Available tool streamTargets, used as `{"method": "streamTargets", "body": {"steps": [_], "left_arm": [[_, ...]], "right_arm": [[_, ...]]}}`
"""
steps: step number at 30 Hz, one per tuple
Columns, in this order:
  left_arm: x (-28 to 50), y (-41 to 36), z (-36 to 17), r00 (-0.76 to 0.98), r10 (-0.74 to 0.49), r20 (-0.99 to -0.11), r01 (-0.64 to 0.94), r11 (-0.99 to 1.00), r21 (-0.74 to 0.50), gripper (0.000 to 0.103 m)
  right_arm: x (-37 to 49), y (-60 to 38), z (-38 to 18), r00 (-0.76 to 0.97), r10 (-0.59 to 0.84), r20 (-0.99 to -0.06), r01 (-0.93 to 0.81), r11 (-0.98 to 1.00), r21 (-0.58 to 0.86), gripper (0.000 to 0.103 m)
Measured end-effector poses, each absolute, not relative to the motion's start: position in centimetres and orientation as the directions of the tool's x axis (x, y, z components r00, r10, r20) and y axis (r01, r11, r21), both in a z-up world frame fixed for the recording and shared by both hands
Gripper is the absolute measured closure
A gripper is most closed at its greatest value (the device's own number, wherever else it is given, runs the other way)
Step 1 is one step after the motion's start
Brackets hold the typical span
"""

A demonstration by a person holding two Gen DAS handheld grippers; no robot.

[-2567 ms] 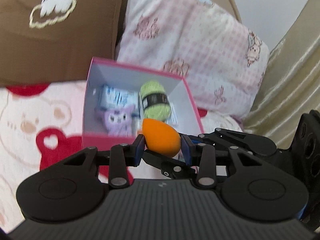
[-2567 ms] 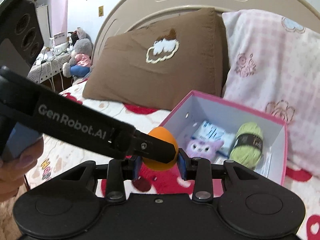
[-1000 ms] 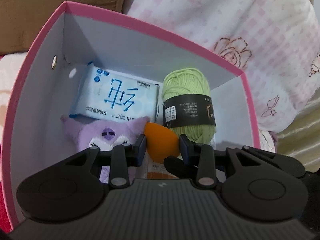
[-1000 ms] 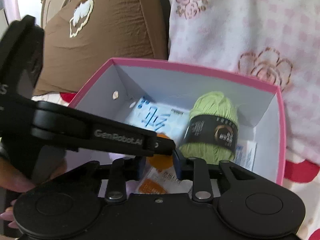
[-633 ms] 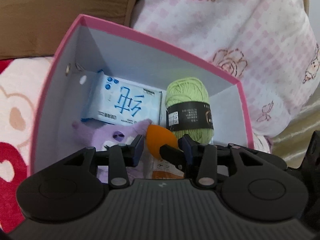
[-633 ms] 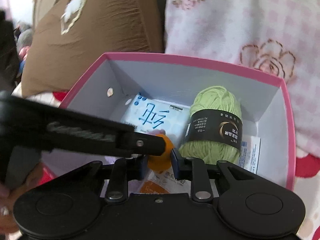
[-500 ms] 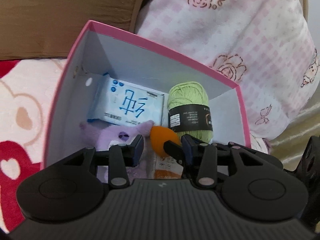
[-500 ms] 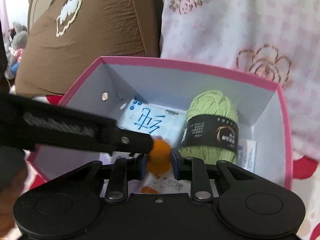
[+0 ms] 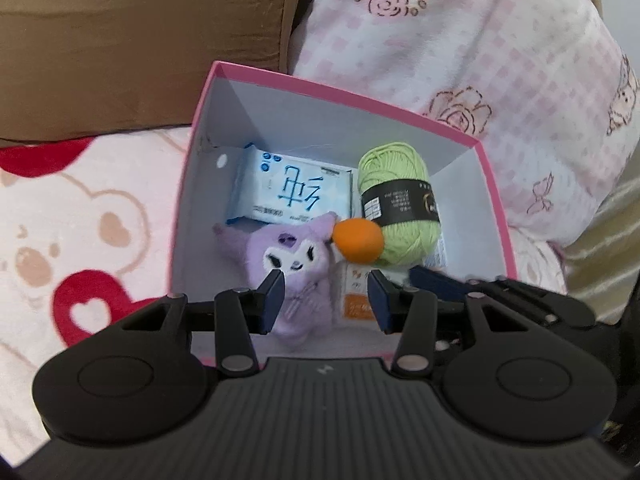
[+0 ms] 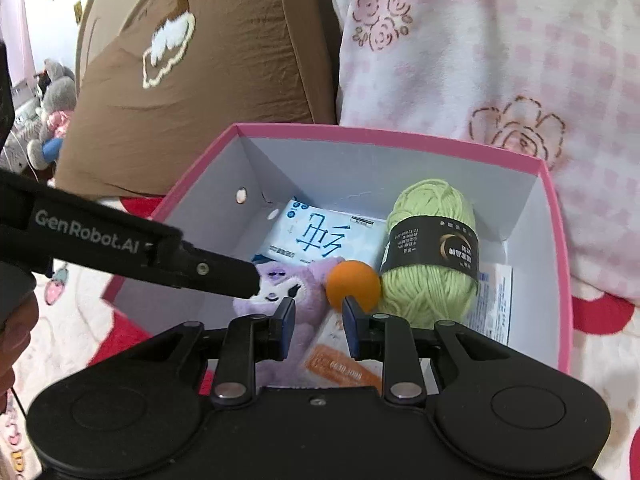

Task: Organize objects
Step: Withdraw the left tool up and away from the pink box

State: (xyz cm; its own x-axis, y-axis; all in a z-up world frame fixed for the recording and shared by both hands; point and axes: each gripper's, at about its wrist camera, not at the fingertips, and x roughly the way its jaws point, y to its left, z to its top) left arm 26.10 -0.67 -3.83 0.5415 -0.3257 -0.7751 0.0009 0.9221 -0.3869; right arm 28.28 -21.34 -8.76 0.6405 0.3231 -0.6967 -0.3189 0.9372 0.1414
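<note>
An orange egg-shaped sponge [image 9: 358,240] [image 10: 353,280] lies free in the pink box [image 9: 340,94] [image 10: 392,132], between a purple plush [image 9: 288,252] [image 10: 276,276] and a green yarn ball [image 9: 396,204] [image 10: 432,248]. My left gripper [image 9: 325,282] hovers above the box's near side; its jaws are opening, with nothing between them. One of its fingers [image 10: 216,270] reaches in from the left in the right wrist view. My right gripper [image 10: 319,306] is shut on nothing, just short of the sponge.
A blue-and-white tissue pack [image 9: 288,192] and an orange sachet [image 9: 354,304] also lie in the box. A brown pillow [image 9: 140,40] and a pink checked pillow [image 9: 480,40] stand right behind it. The box rests on a bear-print bedsheet [image 9: 80,220].
My left gripper let go of the orange sponge, widened and drew back and up from the box. The sponge now rests inside. The right gripper backed off a little.
</note>
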Motion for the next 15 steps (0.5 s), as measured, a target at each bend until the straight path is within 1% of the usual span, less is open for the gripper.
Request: {"method": "streamTargets", "body": {"steps": [2, 5, 8, 15], "left_arm": [[25.1, -0.4, -3.4, 0.538, -0.308, -0.785, 0.001, 0.931, -0.365, 0.06], [23.5, 0.1, -2.9, 0.527, -0.298, -0.796, 0.0, 0.936, -0.351, 0.061], [22.0, 0.6, -2.4, 0.523, -0.283, -0.804, 0.002, 0.944, -0.331, 0.06], [19.3, 1.0, -0.3, 0.547, -0.261, -0.796, 0.007, 0.951, -0.308, 0.058]], "right_arm": [[27.2, -21.6, -8.2, 0.655, 0.32, -0.685, -0.317, 0.939, 0.135, 0.073], [25.8, -21.8, -7.3, 0.667, 0.315, -0.675, -0.315, 0.94, 0.128, 0.071], [24.5, -22.1, -6.6, 0.672, 0.318, -0.669, -0.296, 0.943, 0.151, 0.069], [21.4, -22.4, -4.6, 0.685, 0.314, -0.658, -0.28, 0.946, 0.16, 0.067]]}}
